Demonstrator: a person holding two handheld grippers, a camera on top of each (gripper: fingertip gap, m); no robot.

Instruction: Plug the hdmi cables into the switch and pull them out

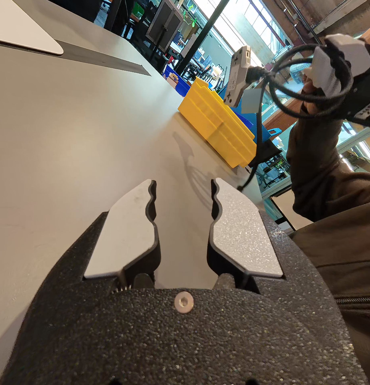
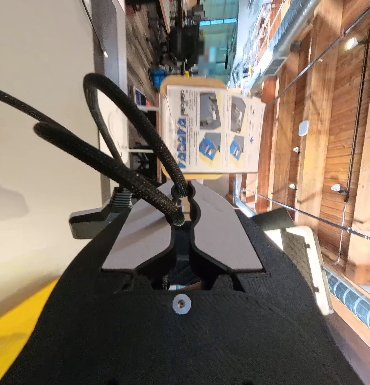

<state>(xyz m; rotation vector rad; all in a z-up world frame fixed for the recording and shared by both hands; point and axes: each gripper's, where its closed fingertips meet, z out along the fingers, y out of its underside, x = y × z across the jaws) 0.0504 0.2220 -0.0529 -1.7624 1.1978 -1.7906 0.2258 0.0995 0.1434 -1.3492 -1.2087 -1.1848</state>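
Workshop backdrop, pale tabletop (image 1: 75, 145) underneath. Left gripper (image 1: 183, 183) spread wide, nothing but bare table between the fingers. Yellow bin (image 1: 217, 123) ahead and right of those tips. Right gripper (image 2: 185, 193) clamped on loops of black braided cable (image 2: 109, 160), grey adapter box (image 1: 237, 79) dangling off it.

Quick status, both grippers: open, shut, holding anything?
Left gripper: open, nothing between its pads, over the table.
Right gripper: shut on loops of black braided cable.
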